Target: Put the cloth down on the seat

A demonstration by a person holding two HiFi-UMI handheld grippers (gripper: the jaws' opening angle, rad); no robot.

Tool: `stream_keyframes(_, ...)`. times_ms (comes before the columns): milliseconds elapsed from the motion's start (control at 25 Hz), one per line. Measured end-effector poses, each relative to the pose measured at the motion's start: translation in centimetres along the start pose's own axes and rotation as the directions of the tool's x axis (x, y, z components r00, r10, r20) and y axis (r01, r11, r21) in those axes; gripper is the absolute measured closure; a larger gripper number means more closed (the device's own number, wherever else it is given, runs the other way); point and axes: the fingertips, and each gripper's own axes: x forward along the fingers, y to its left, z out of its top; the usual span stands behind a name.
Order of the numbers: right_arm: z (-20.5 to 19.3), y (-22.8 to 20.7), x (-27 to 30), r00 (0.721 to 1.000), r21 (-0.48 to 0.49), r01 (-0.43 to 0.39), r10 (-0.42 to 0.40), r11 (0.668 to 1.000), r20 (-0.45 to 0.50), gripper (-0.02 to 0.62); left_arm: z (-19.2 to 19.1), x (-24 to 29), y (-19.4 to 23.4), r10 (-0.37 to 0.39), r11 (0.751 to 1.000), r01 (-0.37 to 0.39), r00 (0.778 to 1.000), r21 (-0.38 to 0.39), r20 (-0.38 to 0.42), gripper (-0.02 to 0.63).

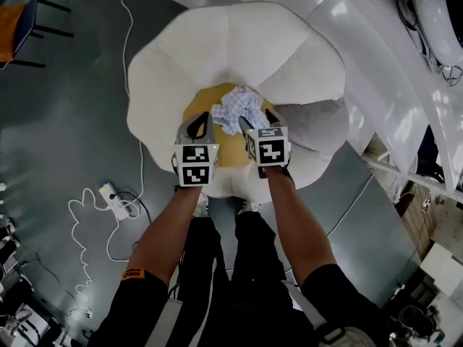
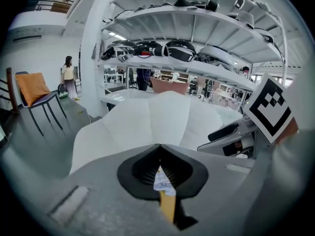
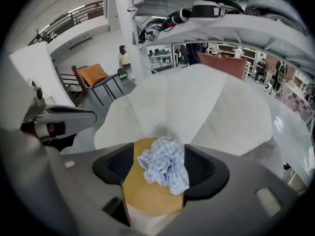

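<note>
A crumpled blue-and-white checked cloth (image 1: pixel 237 109) lies on the mustard seat cushion (image 1: pixel 230 149) of a white petal-shaped chair (image 1: pixel 231 42). My right gripper (image 1: pixel 258 119) hovers just right of the cloth and a little nearer to me. In the right gripper view the right gripper (image 3: pixel 160 156) is open, and the cloth (image 3: pixel 165 168) shows between its pads, resting on the seat cushion (image 3: pixel 147 195) with no pad pressing on it. My left gripper (image 1: pixel 200 121) hangs left of the cloth. Its jaws (image 2: pixel 158 154) meet at the tips, with a sliver of cloth (image 2: pixel 161 182) visible behind them.
The chair's white back petals (image 3: pixel 197 102) rise behind the seat. A power strip with a white cable (image 1: pixel 112 194) lies on the grey floor at left. An orange-cushioned chair (image 1: pixel 11 27) stands far left. White shelving (image 1: pixel 376 56) holding helmets (image 2: pixel 172 48) runs along the right. A person (image 2: pixel 68 75) stands far off.
</note>
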Motion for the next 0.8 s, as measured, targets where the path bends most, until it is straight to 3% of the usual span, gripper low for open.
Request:
stream_keyframes(240, 2.8, 2.8, -7.6, 0.998, 0.006, 0.016, -0.016, 1.000, 0.058, 0.367, 3.9, -6.5, -0.8, -0.005, 0.999, 0.005, 1.000, -0.035, 0.018, 0.607)
stream_keyframes(400, 4.5, 4.0, -11.9, 0.995, 0.026, 0.020, -0.022, 0.999, 0.101, 0.453, 6.2, -10.1, -1.0, 0.005, 1.000, -0.005, 0.999, -0.020, 0.033, 0.606)
stream_keyframes(800, 7.2, 7.3, -20.7, 0.985, 0.041, 0.045, -0.051, 0.998, 0.164, 0.594, 12.0, -17.8, -3.5, -0.023, 0.999, 0.022, 0.998, 0.024, 0.066, 0.606)
